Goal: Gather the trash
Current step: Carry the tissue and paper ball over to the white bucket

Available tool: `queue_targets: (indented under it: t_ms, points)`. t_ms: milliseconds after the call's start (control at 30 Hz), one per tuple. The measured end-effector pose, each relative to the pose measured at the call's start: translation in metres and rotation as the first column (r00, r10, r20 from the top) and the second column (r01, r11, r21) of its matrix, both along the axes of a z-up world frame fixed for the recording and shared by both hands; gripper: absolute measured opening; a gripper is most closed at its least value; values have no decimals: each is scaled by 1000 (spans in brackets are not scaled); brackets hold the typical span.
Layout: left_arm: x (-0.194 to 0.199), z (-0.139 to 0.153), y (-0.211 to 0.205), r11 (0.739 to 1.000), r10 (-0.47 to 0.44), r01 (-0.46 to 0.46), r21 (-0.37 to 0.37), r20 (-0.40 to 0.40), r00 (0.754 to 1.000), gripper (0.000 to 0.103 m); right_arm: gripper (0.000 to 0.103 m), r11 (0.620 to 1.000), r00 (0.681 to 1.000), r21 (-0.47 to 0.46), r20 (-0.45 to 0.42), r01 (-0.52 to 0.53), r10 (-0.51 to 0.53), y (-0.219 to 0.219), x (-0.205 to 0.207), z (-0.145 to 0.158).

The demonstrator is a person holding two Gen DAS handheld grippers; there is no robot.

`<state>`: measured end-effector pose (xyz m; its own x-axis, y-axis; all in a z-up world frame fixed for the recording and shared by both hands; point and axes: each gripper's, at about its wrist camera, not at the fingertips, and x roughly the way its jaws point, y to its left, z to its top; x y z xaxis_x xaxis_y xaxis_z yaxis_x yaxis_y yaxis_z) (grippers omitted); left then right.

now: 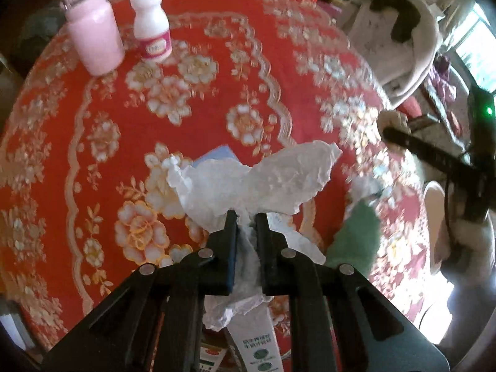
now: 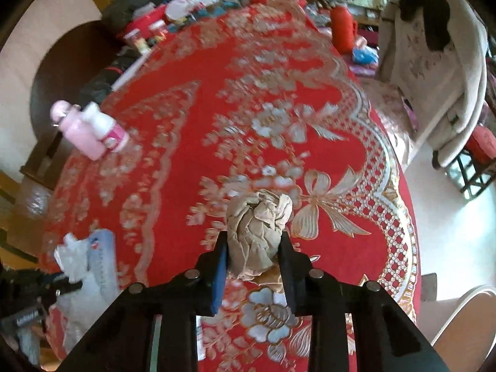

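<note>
The left claw (image 1: 246,215) is pinched tight on a crumpled white tissue (image 1: 257,179), whose wings spread out just beyond the fingertips while a twisted tail hangs back between the two fingers. Under the tissue and just past the claw's tips, a corner of a pale blue packet (image 1: 217,155) peeps out. Directly below the claw lies a white printed carton (image 1: 254,338). Off to the claw's right sits something green (image 1: 356,235), too blurred to name.

The right claw (image 2: 254,241) is narrowed onto a ball of crumpled brown paper (image 2: 257,232), its pads pressing the wad from both sides, the top of the ball bulging beyond the fingertips.

Both work over a counter (image 2: 279,71) draped in a red cloth with gold and white flowers, bows and a latticed scalloped border. Far ahead and to the left of the left claw stand a pink bottle (image 1: 93,31) and a white bottle with a pink label (image 1: 152,26), upright and close together. At the far end of the counter from the right claw lies a heap of packets and jars (image 2: 173,15). Ahead and to the right of the right claw, beyond the counter's edge, a beige coat (image 2: 434,71) hangs over a chair above a pale floor (image 2: 458,232).
</note>
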<state>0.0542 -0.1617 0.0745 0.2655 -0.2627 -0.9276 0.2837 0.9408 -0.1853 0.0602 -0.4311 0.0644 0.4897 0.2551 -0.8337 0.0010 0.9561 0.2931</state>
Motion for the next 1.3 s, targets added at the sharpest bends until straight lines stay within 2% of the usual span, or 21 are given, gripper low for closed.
queue_targets:
  t_ms: [133,333,767,1100,1300]
  points:
    - [-6,18,-10,999,-16,17,-37,34,999,9,29,998,1000,55,21,-13,11,-1,-13,14]
    - [-18,31,-28,996,-39,43,-72,55,998,9,29,998,999,65,39,-25,23,1,-38,26]
    - [-42,40,-77,995,-71,76,-57,92,993,9,29,998,999,61,50,-1,-2,-16,-83,34]
    - [-68,46,-121,988,-138,144,-50,122,983,9,29,998,997,43,62,43,-46,-42,-117,44]
    - [-83,48,-152,979,-190,198,-52,130,973,9,30,994,992,37,61,104,-107,-71,-143,45]
